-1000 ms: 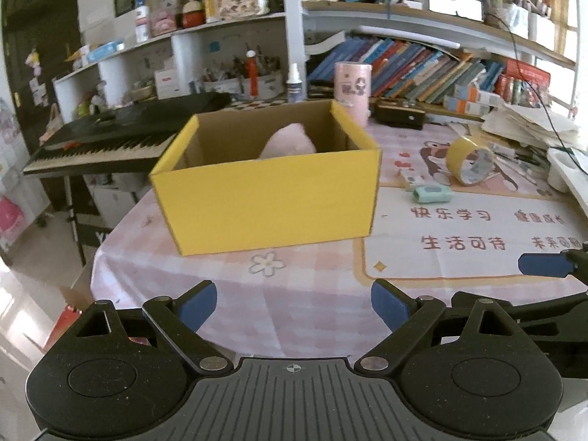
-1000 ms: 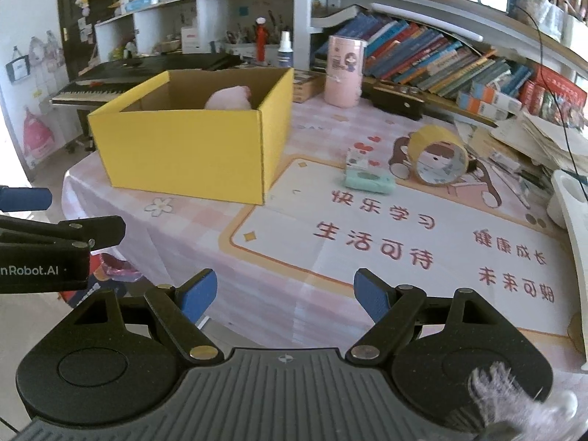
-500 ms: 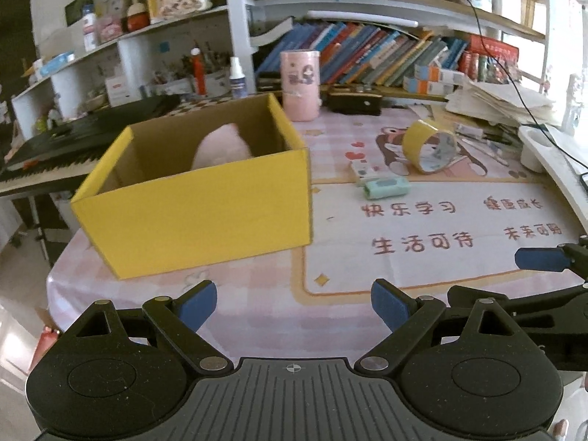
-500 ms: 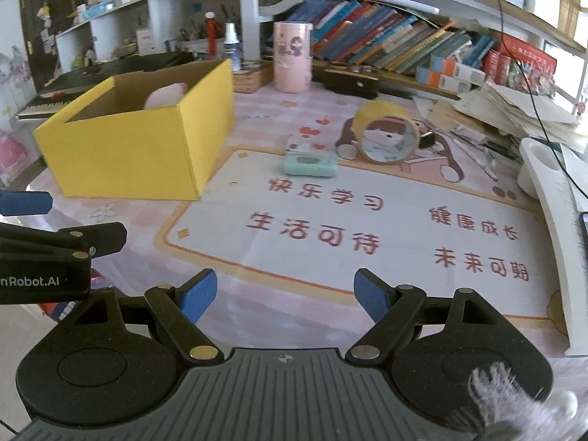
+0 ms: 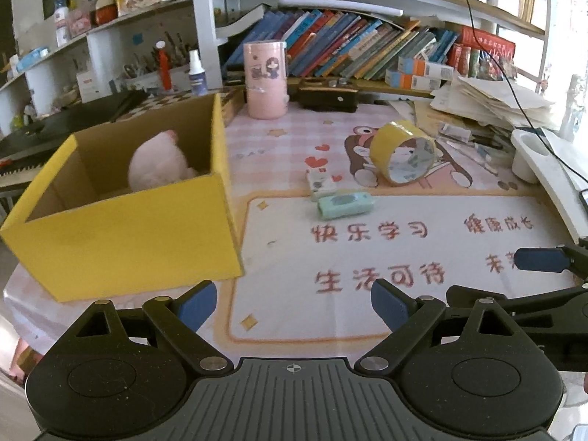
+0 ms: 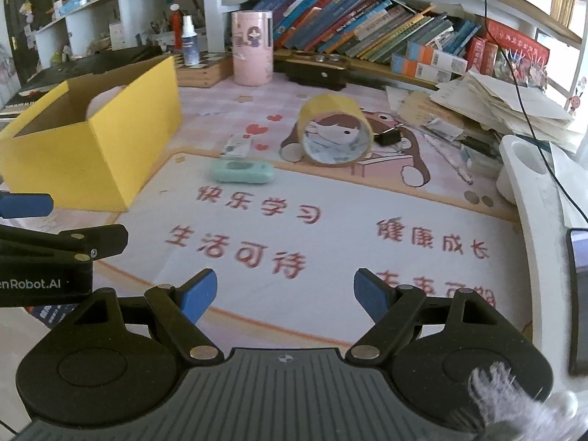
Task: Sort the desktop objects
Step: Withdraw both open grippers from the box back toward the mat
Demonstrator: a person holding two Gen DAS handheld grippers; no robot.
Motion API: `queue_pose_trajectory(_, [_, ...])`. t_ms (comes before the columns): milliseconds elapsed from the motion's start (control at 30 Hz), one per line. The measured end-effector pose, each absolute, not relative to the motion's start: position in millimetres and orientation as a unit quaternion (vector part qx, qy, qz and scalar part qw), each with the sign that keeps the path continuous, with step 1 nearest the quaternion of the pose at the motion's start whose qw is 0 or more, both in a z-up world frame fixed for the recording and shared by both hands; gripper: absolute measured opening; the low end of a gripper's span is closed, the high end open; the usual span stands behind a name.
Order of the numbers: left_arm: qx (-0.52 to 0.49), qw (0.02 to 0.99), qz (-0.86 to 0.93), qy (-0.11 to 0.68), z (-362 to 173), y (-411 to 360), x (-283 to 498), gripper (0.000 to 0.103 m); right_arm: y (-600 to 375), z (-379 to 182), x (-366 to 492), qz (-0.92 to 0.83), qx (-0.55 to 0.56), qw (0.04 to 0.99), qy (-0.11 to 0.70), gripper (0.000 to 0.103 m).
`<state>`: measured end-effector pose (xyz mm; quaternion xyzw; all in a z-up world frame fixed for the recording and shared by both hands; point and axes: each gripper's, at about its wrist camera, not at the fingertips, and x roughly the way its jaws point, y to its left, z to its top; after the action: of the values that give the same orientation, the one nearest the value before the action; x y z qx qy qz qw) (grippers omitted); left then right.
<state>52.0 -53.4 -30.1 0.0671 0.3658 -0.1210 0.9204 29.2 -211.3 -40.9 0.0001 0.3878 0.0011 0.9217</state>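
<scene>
A yellow cardboard box stands open on the left of the table, with a pink plush toy inside; the box also shows in the right wrist view. A mint green case, a small white packet and a yellow tape roll lie on the printed desk mat. My left gripper is open and empty, near the table's front edge. My right gripper is open and empty, to its right.
A pink cylinder tin and a dark case stand at the back before a row of books. Loose papers and a white holder sit at the right. A keyboard lies behind the box, at left.
Both grippers have moved right and forward over the mat; the box has shifted to the left of each view and the tape roll and green case are nearer. Both stayed open.
</scene>
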Motion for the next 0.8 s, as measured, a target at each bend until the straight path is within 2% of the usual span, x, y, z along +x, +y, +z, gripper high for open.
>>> queue_pose_trajectory(800, [0.058, 0.924, -0.05, 0.374, -39, -136, 113, 0.092, -312, -41, 108, 0.038, 0.017, 0.924, 0.38, 0.079])
